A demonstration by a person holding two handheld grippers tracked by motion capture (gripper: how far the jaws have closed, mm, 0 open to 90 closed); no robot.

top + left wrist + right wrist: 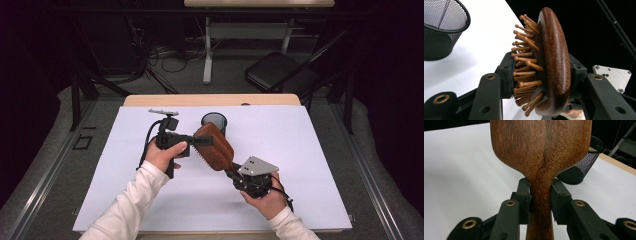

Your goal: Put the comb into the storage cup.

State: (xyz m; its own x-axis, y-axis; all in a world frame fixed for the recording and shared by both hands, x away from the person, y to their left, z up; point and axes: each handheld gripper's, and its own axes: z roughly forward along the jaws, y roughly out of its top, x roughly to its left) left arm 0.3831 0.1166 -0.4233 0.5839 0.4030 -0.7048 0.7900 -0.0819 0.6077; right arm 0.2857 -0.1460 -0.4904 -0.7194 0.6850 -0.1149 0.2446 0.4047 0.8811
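Two hand-held grippers share one hairbrush (pixel 216 147) above the desk (pixel 300 200): left hand-held gripper (pixel 197 140) clamps its head across bristles and back, right hand-held gripper (pixel 231 172) pinches the handle. Nearby stands a mesh cup (pixel 214 121); release one grip only while the other holds firm.

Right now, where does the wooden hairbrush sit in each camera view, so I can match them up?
High view: the wooden hairbrush is at centre, held between both grippers above the white mat.
Left gripper view: centre, edge-on, bristles to the left, head clamped between the jaws.
Right gripper view: top centre, smooth back facing the camera, handle pinched below.
Shared landmark: the black mesh cup, beside the brush.
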